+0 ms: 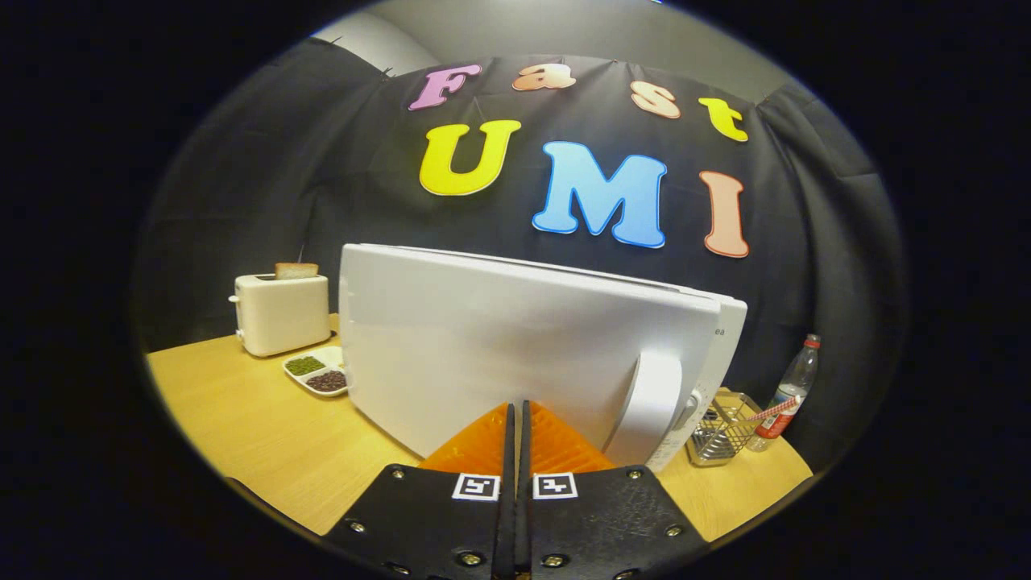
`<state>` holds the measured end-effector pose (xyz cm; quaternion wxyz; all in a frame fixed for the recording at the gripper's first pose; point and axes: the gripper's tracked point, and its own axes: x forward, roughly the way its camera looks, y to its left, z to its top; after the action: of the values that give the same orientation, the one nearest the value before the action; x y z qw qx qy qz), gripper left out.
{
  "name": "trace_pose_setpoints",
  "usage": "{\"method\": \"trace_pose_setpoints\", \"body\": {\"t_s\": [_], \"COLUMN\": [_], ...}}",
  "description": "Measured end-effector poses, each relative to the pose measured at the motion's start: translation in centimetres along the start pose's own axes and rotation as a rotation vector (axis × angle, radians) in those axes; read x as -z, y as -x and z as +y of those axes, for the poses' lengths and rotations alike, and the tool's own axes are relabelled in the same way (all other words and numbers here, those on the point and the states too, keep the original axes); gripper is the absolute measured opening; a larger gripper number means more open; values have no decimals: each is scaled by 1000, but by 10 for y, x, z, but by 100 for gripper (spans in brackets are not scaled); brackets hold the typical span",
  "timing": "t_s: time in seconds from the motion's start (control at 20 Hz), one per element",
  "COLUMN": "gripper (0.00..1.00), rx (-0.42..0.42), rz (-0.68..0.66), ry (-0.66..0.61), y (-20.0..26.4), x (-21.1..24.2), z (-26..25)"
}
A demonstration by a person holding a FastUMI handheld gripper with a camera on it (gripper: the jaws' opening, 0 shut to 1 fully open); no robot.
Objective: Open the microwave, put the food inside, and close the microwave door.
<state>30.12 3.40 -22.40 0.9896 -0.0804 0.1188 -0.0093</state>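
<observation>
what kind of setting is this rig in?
Likely a staged kitchen counter in a booth: a white microwave and toaster on a wooden table, black cloth wall behind. The gripper is shut, empty, fingertips at the microwave door.

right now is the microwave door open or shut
Nearly shut: the microwave door sits slightly proud of the body at the handle. The tool, closed, presses it.
</observation>
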Motion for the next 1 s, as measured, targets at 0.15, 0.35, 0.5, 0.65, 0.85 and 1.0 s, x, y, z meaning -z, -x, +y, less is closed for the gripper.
{"method": "trace_pose_setpoints", "body": {"t_s": [0.15, 0.35, 0.5, 0.65, 0.85, 1.0], "gripper": [1, 1, 2, 2, 1, 1], "rx": [65, 110, 133, 95, 25, -8], "rz": [5, -23, -49, 1, -21, -91], "ry": [-18, 26, 65, 38, -9, 4], "y": [-26, -43, -46, -44, -1, 46], "x": [2, -1, -2, 5, -8, -28], "z": [-19, -29, -28, -25, -16, -11]}}
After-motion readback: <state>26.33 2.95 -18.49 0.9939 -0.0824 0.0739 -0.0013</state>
